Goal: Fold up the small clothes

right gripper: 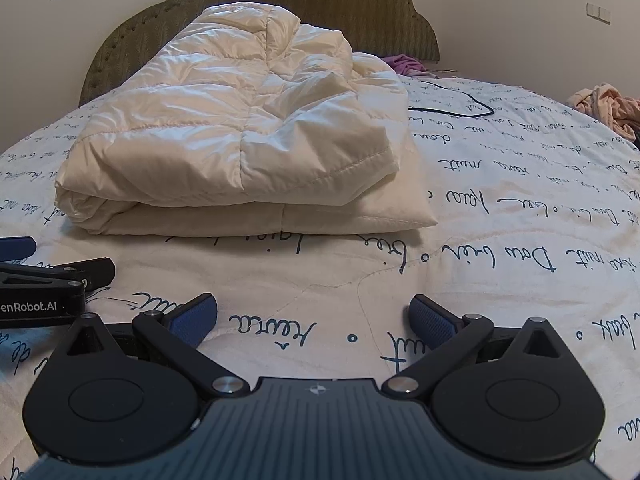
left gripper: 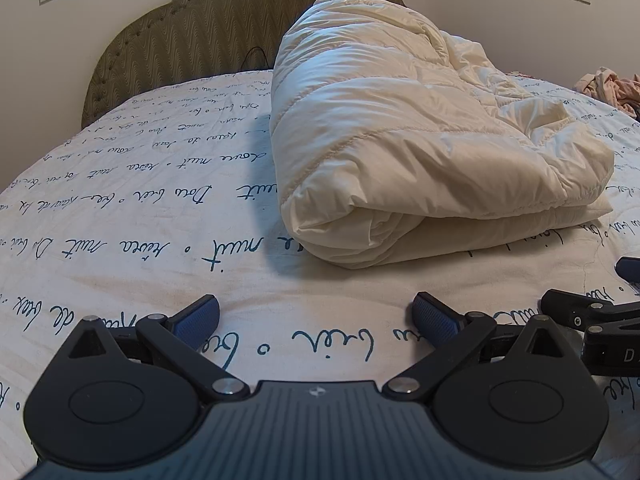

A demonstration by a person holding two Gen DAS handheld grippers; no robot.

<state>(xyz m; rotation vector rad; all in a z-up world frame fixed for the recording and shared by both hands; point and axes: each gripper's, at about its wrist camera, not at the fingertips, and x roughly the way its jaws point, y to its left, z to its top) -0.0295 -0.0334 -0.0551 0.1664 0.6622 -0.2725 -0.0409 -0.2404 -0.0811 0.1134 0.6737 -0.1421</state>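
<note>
A cream quilted puffer garment (left gripper: 400, 148) lies folded into a thick bundle on the bed; it also shows in the right wrist view (right gripper: 240, 136). My left gripper (left gripper: 316, 316) is open and empty, low over the sheet in front of the bundle. My right gripper (right gripper: 314, 316) is open and empty, beside the left one and also short of the bundle. The right gripper's fingers (left gripper: 588, 316) show at the right edge of the left wrist view. The left gripper's fingers (right gripper: 60, 276) show at the left edge of the right wrist view.
The bed sheet (right gripper: 520, 208) is white with blue handwriting print. A pile of pink clothes (right gripper: 608, 108) lies at the far right, a purple cloth (right gripper: 404, 65) near the padded headboard (left gripper: 192, 40). A black cable (right gripper: 460, 106) lies behind the bundle.
</note>
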